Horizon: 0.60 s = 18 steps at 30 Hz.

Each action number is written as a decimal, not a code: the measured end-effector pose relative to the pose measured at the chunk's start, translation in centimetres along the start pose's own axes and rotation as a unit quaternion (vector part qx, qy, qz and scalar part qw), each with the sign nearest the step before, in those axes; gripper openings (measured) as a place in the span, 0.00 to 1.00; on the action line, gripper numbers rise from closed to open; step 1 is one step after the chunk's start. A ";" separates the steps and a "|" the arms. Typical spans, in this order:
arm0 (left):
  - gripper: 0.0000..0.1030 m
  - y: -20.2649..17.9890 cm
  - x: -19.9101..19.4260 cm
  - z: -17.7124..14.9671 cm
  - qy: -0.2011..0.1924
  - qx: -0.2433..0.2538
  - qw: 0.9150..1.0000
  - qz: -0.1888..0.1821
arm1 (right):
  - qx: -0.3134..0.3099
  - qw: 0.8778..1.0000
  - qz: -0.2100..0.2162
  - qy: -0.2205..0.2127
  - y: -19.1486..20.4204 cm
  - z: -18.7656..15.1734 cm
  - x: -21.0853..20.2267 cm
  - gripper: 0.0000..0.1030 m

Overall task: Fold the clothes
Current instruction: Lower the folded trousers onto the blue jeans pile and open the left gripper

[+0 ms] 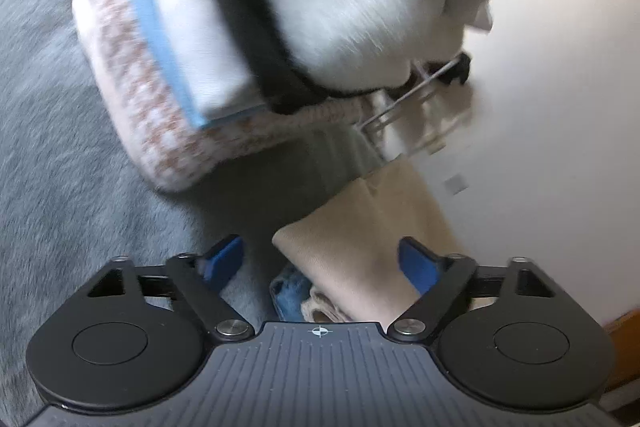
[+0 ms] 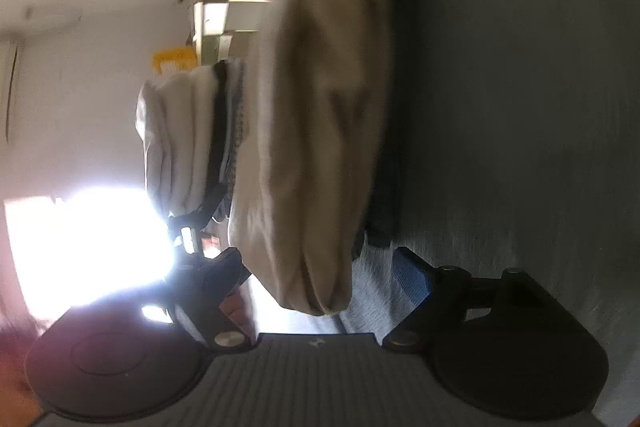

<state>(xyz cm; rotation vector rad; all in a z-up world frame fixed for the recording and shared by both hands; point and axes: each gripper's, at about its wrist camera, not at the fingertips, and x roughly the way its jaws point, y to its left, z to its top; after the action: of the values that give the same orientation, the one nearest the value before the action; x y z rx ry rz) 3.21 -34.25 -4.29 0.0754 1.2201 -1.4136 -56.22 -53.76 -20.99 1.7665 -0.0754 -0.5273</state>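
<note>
A folded beige garment (image 1: 360, 239) lies on the grey fuzzy blanket (image 1: 60, 167), right under my left gripper (image 1: 320, 261), which stands open above it with its blue pads (image 1: 224, 259) apart. Beyond it is a stack of folded clothes (image 1: 224, 39): a pink patterned piece at the bottom, then blue, white, black and white layers. The right wrist view is rolled on its side and blurred. There the beige garment (image 2: 312, 147) fills the middle, and its near end hangs between the spread fingers of my open right gripper (image 2: 320, 273). The pads are not pressing on it.
A white wall (image 1: 560, 107) runs along the right of the blanket, with a wire rack (image 1: 412, 87) against it behind the stack. The stack of folded clothes (image 2: 180, 139) and bright window glare (image 2: 80, 239) show beside the beige garment, with the grey blanket (image 2: 520, 107) on the other side.
</note>
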 end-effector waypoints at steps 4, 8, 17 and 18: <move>0.54 0.0 0.9 -0.4 0.008 -0.001 1.000 0.002 | 0.012 1.000 0.014 0.010 0.1 -0.6 2.2 0.84; 0.42 -0.7 0.8 -1.1 0.000 0.030 1.000 0.008 | -0.007 1.000 -0.001 0.010 2.0 -1.5 3.7 0.61; 0.29 -1.3 -0.8 -3.4 -0.019 0.086 0.996 0.008 | -0.154 0.982 -0.107 -0.014 8.4 -2.0 1.0 0.21; 0.29 -0.9 -1.0 -3.4 -0.020 0.093 0.995 0.011 | -0.171 0.979 -0.115 -0.016 8.9 -2.0 0.7 0.21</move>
<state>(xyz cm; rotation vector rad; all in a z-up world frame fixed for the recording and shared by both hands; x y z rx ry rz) 0.85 -31.51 -4.64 0.1862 1.0499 -1.5002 -52.82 -54.57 -12.51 1.4377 0.1898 -0.6914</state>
